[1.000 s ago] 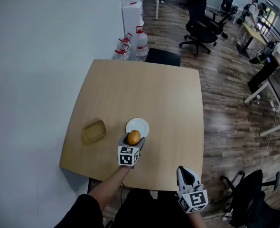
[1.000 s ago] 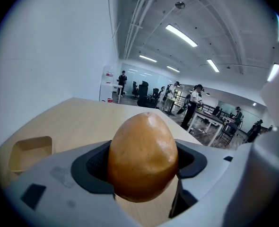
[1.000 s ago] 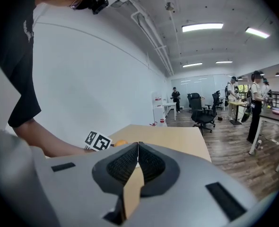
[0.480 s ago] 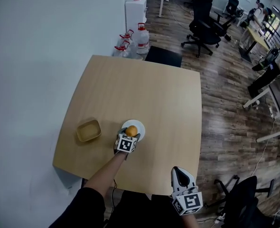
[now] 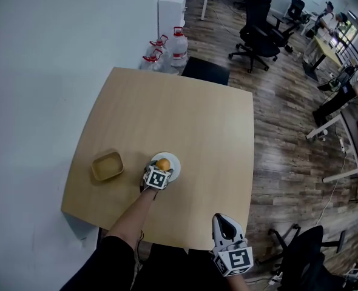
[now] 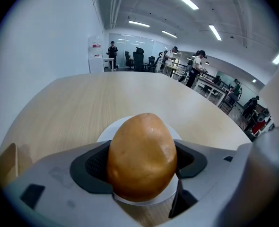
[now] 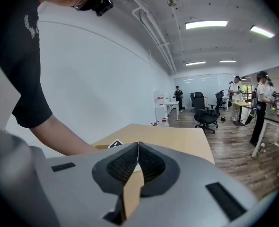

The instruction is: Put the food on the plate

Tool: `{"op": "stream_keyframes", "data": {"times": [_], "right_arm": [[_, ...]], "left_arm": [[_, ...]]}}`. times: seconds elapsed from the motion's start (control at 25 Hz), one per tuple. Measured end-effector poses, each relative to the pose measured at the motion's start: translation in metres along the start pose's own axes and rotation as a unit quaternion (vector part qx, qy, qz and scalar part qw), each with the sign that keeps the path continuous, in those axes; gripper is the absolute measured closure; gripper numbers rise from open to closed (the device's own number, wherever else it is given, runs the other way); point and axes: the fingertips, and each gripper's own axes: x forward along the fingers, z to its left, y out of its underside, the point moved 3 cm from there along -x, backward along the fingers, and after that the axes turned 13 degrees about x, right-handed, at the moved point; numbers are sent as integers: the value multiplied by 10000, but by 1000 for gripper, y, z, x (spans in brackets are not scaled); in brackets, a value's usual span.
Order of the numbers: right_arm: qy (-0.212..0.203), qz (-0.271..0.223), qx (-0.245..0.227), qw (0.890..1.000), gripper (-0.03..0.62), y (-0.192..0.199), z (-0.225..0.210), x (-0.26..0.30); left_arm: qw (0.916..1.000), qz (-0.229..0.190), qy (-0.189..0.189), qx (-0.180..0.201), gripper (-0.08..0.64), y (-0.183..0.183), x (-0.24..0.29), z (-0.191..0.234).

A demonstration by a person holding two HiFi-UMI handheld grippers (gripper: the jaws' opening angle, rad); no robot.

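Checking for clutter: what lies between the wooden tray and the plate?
Only bare tabletop between the wooden tray and the plate, per the head view.

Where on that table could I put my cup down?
The table is bare across its whole far half, from the white plate out to the edge by the water jugs, and so is the stretch right of the plate. The near left is crowded: tan tray, plate, and the left gripper holding a brown egg-shaped food over it.

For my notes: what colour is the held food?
The food is golden brown, clearest in the left gripper view.
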Motion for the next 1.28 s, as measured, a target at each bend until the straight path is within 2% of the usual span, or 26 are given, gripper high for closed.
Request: {"op": "stream_keyframes", "data": {"times": [0.4, 0.6, 0.72, 0.84, 0.92, 1.12, 1.28], "right_arm": [[-125, 176, -39, 9998, 531, 5, 0, 20], [-107, 286, 191, 9993, 532, 9, -10, 42], [-117, 336, 344, 9988, 531, 13, -13, 50], [-146, 373, 434, 9983, 531, 16, -14, 57], [-168, 381, 448, 9981, 531, 17, -13, 61], [-219, 300, 445, 9983, 531, 7, -10, 73], [-244, 106, 427, 9987, 532, -4, -8, 75]], "left_arm": [[9999, -123, -73, -92, 229, -3, -5, 12], [9991, -298, 154, -277, 227, -9, -15, 13], [9978, -491, 214, -397, 227, -13, -25, 13], [9965, -681, 457, -163, 227, -18, -36, 3], [9955, -807, 487, -45, 227, -20, -48, -5], [9917, -1214, 278, -322, 227, -24, -88, -16], [9860, -1581, 257, -459, 227, -32, -126, -39]]}}
